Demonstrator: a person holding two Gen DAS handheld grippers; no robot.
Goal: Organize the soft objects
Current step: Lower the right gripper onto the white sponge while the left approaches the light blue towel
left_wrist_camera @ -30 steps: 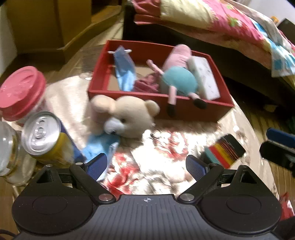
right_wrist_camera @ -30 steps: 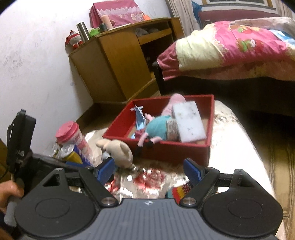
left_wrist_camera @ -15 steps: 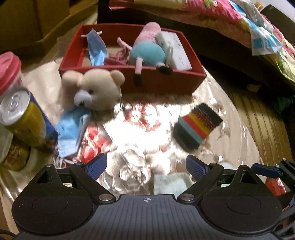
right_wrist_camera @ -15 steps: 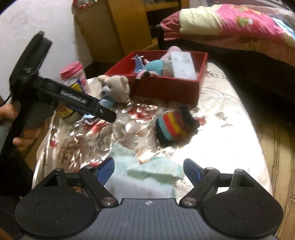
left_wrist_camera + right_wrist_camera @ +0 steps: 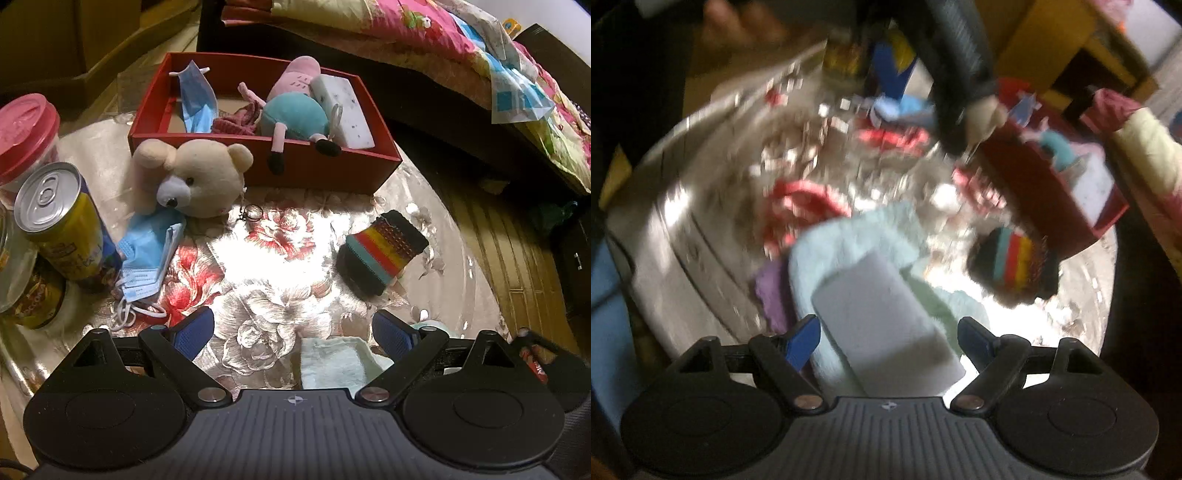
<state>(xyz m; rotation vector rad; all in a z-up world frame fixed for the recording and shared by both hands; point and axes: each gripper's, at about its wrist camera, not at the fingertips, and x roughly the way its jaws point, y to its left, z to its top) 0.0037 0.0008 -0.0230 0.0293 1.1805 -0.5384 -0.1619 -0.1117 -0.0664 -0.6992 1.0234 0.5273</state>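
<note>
A red box (image 5: 317, 171) at the table's far side holds a pig plush (image 5: 295, 114), a white sponge (image 5: 343, 110), a blue mask (image 5: 195, 99) and a dark red cloth. In front of it lie a beige teddy bear (image 5: 199, 177), a blue face mask (image 5: 147, 254), a striped knit piece (image 5: 384, 254) and a pale green cloth (image 5: 332, 362). My left gripper (image 5: 295, 332) is open above the near table edge. My right gripper (image 5: 886, 339) is open, its fingers on either side of a white sponge (image 5: 882, 325) that lies on the pale green cloth (image 5: 857, 236). The right wrist view is blurred.
A yellow drink can (image 5: 62, 221), a pink-lidded jar (image 5: 26, 133) and a glass jar stand at the table's left. A key ring (image 5: 253, 212) lies by the bear. A purple cloth (image 5: 772, 291) lies beside the green cloth. A bed (image 5: 443, 44) stands behind the table.
My right gripper has dropped down and forward over the green cloth, and the white sponge now sits between its fingers. My left gripper has shifted a little; the table objects have stayed put.
</note>
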